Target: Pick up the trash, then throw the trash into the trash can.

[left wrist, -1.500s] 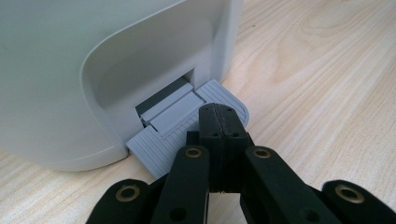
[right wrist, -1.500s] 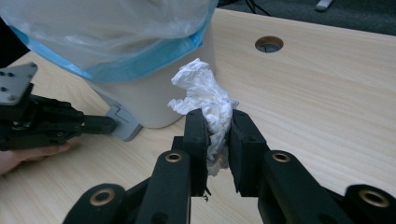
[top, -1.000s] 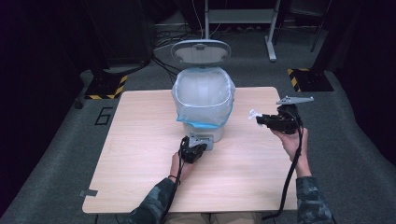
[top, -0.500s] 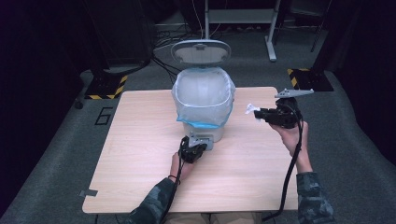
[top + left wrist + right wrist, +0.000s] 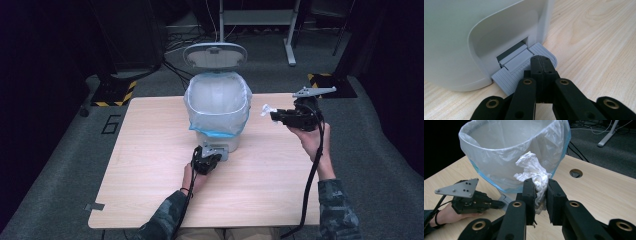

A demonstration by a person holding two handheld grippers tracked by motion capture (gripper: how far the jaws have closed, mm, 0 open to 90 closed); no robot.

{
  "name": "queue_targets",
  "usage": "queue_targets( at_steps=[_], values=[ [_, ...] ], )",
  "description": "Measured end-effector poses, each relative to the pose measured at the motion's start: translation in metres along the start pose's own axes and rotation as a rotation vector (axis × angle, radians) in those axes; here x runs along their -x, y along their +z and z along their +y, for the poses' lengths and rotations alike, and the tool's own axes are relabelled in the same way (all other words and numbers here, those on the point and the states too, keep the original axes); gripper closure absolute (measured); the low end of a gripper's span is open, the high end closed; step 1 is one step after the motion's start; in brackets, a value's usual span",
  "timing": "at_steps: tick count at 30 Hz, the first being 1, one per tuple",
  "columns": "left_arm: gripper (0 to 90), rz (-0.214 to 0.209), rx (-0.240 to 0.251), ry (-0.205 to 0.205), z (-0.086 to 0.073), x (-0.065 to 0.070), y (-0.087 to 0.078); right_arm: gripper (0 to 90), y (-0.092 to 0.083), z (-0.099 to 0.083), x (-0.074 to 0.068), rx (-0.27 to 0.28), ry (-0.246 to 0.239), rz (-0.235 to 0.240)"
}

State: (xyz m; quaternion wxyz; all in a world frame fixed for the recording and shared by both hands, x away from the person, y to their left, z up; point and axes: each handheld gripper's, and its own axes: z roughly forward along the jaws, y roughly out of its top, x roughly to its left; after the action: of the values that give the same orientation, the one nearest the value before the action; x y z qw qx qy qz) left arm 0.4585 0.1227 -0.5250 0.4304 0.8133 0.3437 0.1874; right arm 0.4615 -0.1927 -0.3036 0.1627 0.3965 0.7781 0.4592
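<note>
A small white pedal bin [image 5: 218, 107] lined with a clear plastic bag [image 5: 506, 150] stands mid-table, its lid [image 5: 215, 54] raised. My left gripper [image 5: 206, 161] is shut, its tips [image 5: 543, 65] pressing down on the bin's grey foot pedal [image 5: 524, 67]. To the right of the bin, held above the table, my right gripper [image 5: 274, 115] is shut on a crumpled white tissue [image 5: 532, 173]. In the right gripper view the tissue sits just in front of the bag's rim, with the left gripper [image 5: 499, 204] at the pedal below.
The wooden table [image 5: 150, 180] has a round cable hole [image 5: 576, 173] behind the bin. A cable [image 5: 310, 190] trails from the right gripper along the forearm. Dark floor, cables and a desk frame [image 5: 290, 30] lie beyond the far edge.
My right gripper has lifted and moved left toward the bin with the tissue in it. The left gripper stays pressed on the pedal, lid still up.
</note>
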Motion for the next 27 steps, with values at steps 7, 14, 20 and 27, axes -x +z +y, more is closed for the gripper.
queue_targets(
  at_steps=[7, 14, 20, 27],
  values=[
    [89.8, 0.002, -0.003, 0.004, 0.000, -0.001, 0.000, 78.7, 0.001, 0.010, -0.004, -0.005, -0.018, -0.001],
    [89.8, 0.002, -0.003, 0.005, 0.000, -0.001, 0.000, 78.6, 0.001, 0.016, -0.007, -0.008, -0.025, -0.002],
    [89.8, 0.001, -0.003, 0.002, 0.000, -0.001, 0.000, 78.7, 0.001, 0.023, -0.010, -0.012, -0.041, -0.013],
    [89.8, -0.008, 0.001, -0.007, 0.000, -0.002, 0.000, 78.7, 0.003, 0.033, -0.012, -0.017, -0.040, -0.014]
  ],
)
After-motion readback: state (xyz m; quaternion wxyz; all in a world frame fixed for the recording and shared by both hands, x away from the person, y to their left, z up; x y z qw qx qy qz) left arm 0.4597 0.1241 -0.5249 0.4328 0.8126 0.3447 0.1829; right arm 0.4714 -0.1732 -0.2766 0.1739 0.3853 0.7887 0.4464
